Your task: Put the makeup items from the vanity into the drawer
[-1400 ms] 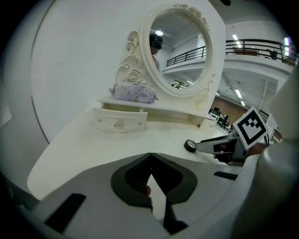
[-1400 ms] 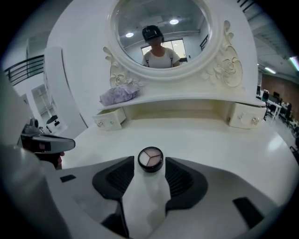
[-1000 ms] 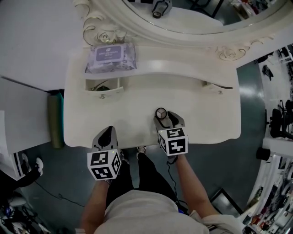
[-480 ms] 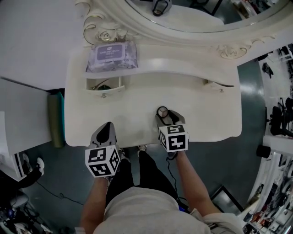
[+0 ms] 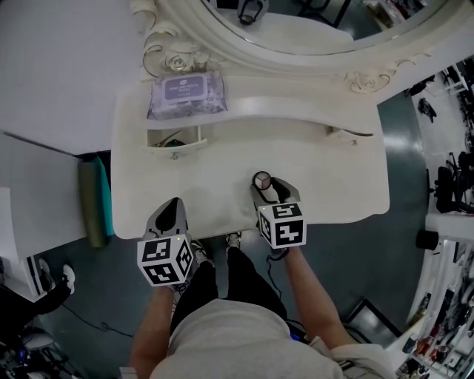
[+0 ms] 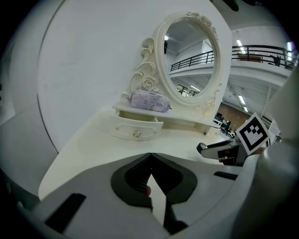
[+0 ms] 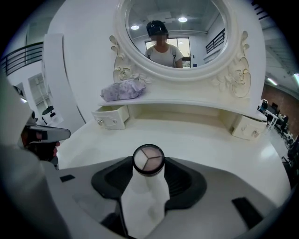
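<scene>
One cream desk (image 5: 222,178) filled the middle of the head view, with dark floor (image 5: 415,148) around it and an oval mirror (image 5: 318,22) at the top. A lilac wipes pack (image 5: 187,95) lay on the shelf at upper left, and below it a small drawer (image 5: 174,138) stood open. The left claw (image 5: 172,215) hung over the near desk edge. The right claw (image 5: 265,185) was at centre, pinching a round compact (image 5: 262,180).

Seen from the left gripper, the left claw (image 6: 150,161) was pressed together at its tips, with nothing between them. The drawer (image 6: 135,128) lay ahead and a balcony railing (image 6: 224,53) crossed the upper right.

Seen from the right gripper, the right claw (image 7: 148,164) gripped the compact (image 7: 148,158) by its rim. Being a disc, it had no long axis, and its three-part face was turned toward the camera.
</scene>
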Available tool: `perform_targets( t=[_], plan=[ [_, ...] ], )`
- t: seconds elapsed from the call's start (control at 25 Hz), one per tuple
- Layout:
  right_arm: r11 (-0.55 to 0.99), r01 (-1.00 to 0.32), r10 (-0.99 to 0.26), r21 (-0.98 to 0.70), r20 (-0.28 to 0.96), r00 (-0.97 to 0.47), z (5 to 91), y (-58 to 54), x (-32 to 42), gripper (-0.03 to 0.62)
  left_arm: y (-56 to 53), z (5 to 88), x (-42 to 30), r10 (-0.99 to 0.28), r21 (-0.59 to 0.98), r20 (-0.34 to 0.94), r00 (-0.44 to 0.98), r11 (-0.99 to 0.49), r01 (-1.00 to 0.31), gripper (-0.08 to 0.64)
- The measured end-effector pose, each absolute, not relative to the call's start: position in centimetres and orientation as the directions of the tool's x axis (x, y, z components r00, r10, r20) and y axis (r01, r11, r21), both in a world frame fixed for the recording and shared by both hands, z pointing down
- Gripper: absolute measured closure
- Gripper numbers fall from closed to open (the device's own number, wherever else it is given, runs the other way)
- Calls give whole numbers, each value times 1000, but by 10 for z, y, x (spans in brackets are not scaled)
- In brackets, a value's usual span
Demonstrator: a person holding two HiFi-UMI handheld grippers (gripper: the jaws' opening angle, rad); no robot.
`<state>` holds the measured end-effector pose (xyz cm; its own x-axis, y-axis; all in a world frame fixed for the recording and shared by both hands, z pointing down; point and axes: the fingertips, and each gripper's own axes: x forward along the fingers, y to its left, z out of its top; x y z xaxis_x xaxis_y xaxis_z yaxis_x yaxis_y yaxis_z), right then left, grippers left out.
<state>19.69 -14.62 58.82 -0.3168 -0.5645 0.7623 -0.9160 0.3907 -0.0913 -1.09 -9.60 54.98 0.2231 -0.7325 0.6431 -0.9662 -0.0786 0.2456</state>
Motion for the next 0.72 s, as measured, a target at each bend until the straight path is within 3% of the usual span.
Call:
perform_targets(
  t=[0.72],
  plan=[
    [368,-929,-695,-34,654,-299,499,-111,117,368,-70,477,-87,-838,276,470,276,-158,-948,555]
  ],
)
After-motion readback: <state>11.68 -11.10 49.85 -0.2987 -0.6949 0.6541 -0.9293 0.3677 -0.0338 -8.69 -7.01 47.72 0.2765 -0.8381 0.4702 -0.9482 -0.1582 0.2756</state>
